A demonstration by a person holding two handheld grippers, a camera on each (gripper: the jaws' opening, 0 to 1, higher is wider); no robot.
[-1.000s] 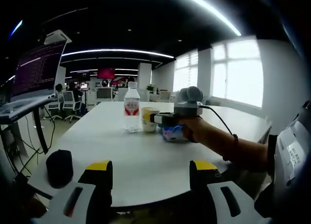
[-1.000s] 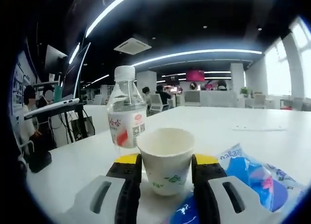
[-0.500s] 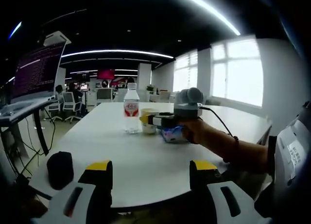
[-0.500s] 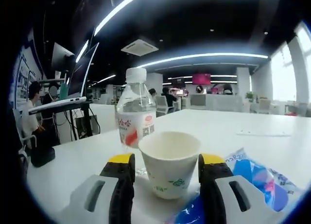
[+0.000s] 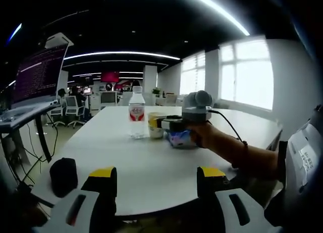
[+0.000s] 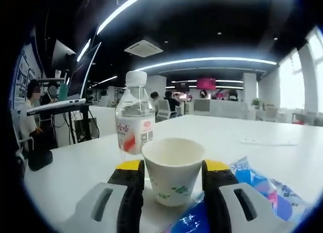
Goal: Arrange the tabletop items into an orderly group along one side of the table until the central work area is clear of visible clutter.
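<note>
Right gripper view: the cup (image 6: 173, 170) is bracketed by the right gripper (image 6: 174, 175), seemingly clamped, just beside the bottle (image 6: 134, 123) and packet (image 6: 262, 192) for grouping. The left gripper (image 5: 156, 178) is held wide, empty, near the table (image 5: 151, 167) edge.

1. The left gripper view looks from the near table (image 5: 151, 177) edge, low and level, far from the clutter.
2. The right gripper view sits close behind the paper cup (image 6: 173, 170).
3. Both share the water bottle (image 5: 137, 114) (and that cup).
</note>
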